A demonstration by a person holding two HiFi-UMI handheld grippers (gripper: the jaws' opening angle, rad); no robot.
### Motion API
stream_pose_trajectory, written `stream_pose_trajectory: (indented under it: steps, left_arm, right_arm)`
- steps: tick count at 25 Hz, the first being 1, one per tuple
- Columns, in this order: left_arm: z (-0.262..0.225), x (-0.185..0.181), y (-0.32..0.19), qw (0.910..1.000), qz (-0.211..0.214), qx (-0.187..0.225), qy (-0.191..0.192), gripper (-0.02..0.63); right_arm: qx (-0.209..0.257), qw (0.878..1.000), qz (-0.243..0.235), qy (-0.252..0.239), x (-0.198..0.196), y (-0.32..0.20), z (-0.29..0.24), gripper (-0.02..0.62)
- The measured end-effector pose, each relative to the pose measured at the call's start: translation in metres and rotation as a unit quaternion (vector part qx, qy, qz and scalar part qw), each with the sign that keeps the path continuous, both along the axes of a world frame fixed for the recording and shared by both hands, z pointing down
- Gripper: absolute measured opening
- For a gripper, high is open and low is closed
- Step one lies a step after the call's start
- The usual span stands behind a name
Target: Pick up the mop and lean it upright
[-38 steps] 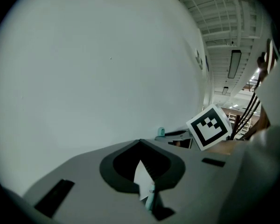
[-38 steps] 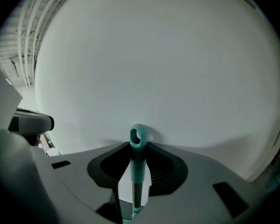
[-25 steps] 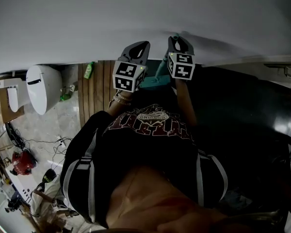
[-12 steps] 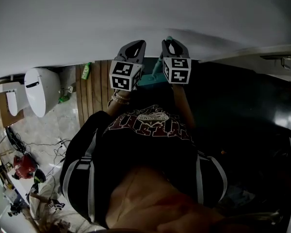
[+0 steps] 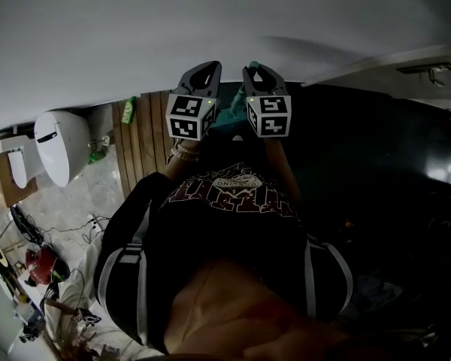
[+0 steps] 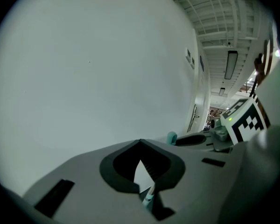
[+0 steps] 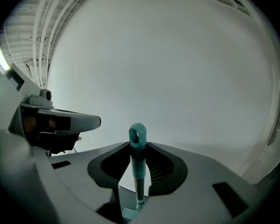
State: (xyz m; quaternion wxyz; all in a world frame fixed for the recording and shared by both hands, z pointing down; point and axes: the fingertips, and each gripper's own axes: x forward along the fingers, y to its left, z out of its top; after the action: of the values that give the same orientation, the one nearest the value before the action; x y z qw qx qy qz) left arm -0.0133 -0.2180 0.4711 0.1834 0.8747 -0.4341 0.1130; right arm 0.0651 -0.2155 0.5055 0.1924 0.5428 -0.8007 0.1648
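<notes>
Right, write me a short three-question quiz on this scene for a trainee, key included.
1. True or false: the mop handle stands between the jaws of the right gripper.
2. The looped tip of the mop handle is: A red, B teal, C yellow.
3. Which white bathroom fixture shows at the left of the head view?
Key: 1 true; 2 B; 3 the toilet.
</notes>
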Motion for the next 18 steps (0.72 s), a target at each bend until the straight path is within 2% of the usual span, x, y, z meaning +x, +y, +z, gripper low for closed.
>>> stream_pose_trajectory:
  steps: [18]
  left_arm:
    - [0.002,0.020,0.037,0.9999,0.014,-0.003,-0.007,0.040]
  right_arm:
    - [0.000,1.000,-0.027,0.002,-0.001,0.054,-0.005,0.115]
